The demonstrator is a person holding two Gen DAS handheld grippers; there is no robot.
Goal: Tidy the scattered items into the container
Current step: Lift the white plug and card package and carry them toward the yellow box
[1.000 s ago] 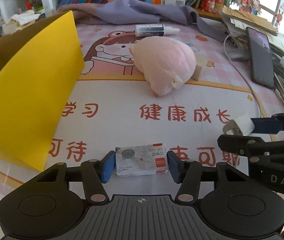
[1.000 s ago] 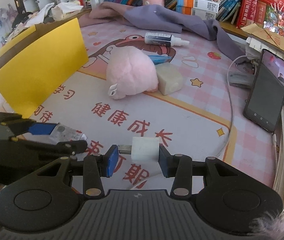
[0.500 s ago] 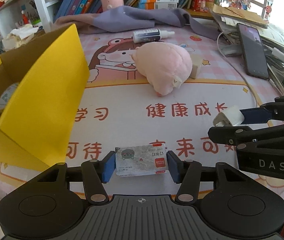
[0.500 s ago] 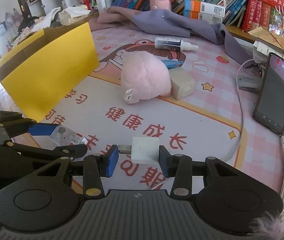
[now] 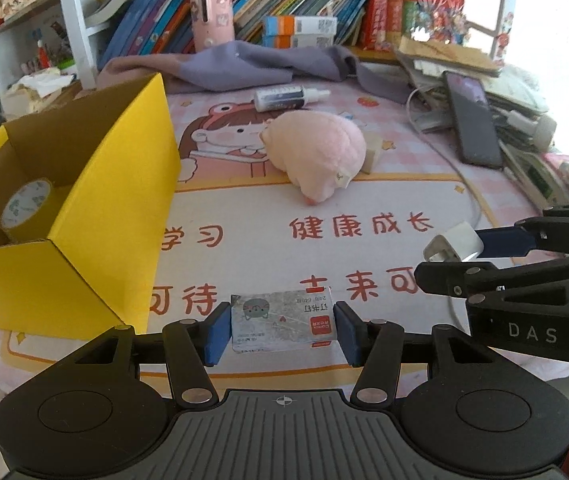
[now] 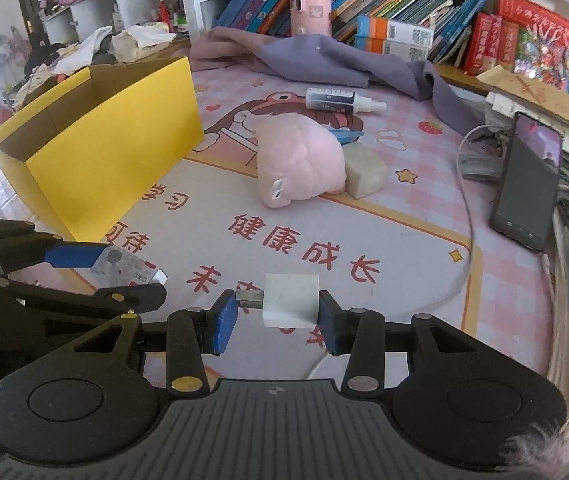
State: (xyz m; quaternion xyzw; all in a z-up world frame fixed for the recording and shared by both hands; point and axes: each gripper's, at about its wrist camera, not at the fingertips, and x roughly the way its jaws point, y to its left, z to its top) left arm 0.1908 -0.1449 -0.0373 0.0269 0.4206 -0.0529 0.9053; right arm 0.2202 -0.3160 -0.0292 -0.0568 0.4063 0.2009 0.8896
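Gripping a staple box (image 5: 283, 321), the left gripper (image 5: 282, 330) hangs beside the yellow box (image 5: 84, 216). The right gripper (image 6: 274, 318) clamps a white charger (image 6: 290, 300) above the worktop (image 6: 364, 216)

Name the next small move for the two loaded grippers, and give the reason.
Probably carry both on toward the yellow box and release over its open top. The left gripper is shut on the staple box and the right gripper on the white charger; both are lifted off the mat, and the box already holds a tape roll.
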